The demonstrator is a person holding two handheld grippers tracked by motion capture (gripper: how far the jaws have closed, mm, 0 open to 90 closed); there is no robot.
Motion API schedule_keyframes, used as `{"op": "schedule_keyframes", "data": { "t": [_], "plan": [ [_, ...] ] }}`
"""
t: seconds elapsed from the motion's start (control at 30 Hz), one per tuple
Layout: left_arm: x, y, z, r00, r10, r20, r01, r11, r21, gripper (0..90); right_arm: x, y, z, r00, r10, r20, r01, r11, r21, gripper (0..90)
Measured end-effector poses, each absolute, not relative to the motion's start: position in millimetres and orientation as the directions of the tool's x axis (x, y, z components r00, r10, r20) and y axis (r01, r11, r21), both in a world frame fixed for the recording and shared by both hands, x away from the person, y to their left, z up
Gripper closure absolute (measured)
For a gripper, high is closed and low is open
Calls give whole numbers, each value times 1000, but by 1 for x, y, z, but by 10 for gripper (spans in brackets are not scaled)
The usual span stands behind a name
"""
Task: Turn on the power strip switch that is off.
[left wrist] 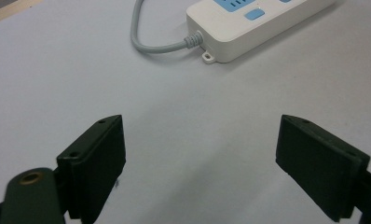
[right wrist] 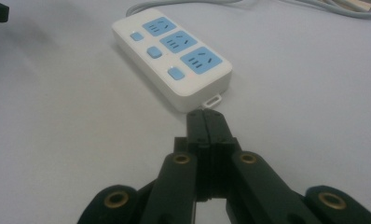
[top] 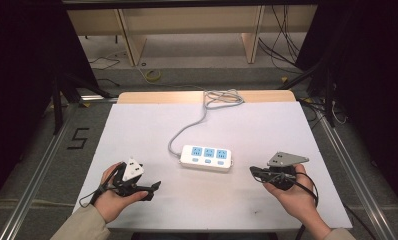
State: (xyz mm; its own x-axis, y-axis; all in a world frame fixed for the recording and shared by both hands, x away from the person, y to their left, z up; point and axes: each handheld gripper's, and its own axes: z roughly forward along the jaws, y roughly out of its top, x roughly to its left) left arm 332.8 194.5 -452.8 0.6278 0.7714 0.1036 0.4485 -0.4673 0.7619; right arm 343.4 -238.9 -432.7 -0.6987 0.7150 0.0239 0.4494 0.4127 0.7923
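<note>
White tabletop (top: pixel 137 130) carries a white power strip (top: pixel 206 157) with three blue sockets, blue buttons and a grey cord (top: pixel 187 127). Left gripper (left wrist: pixel 200 154) jaws gape wide, empty; right gripper (right wrist: pixel 205 122) jaws are clenched on nothing.

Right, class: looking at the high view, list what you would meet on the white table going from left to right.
left gripper, held in the left hand → white power strip with three blue sockets → right gripper, held in the right hand.
</note>
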Motion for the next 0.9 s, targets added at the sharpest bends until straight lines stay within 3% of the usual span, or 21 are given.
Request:
{"op": "schedule_keyframes", "data": {
  "t": [0.9],
  "plan": [
    [333, 194, -453, 637, 763, 107, 447, -480, 755, 155, 358, -217, -432, -701, 713, 7, 441, 427, 789, 900]
  ]
}}
